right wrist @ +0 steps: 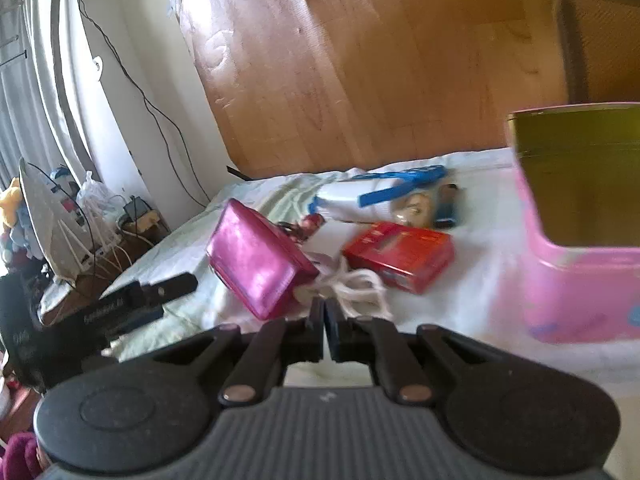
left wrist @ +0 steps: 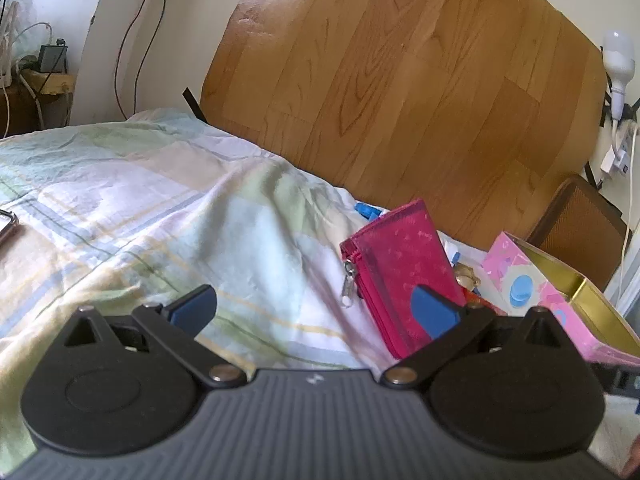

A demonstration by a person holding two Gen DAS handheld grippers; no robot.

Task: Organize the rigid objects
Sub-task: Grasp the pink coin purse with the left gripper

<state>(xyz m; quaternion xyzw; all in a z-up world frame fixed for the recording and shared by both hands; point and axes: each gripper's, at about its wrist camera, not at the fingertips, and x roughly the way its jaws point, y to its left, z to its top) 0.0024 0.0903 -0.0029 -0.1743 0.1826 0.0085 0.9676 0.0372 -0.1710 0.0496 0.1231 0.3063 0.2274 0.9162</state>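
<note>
A pink zip wallet [left wrist: 400, 268] stands tilted on the bed sheet; it also shows in the right wrist view [right wrist: 256, 260]. My left gripper [left wrist: 316, 312] is open, its right finger [left wrist: 434, 312] in front of the wallet's lower edge. My right gripper [right wrist: 324, 320] is shut and empty, just behind a white cord [right wrist: 352, 284]. A red box [right wrist: 400, 256], a blue comb [right wrist: 400, 184] and a small doll head [right wrist: 412, 208] lie beyond. A pink tin with a gold inside [right wrist: 580, 240] stands at the right; it also shows in the left wrist view [left wrist: 560, 304].
A wooden headboard [left wrist: 400, 80] rises behind the bed. A checked sheet [left wrist: 140, 208] covers the left part. A phone edge [left wrist: 8, 224] lies at the far left. The other gripper's black arm [right wrist: 132, 304] reaches in from the left. Cables and a fan [right wrist: 52, 224] stand beside the bed.
</note>
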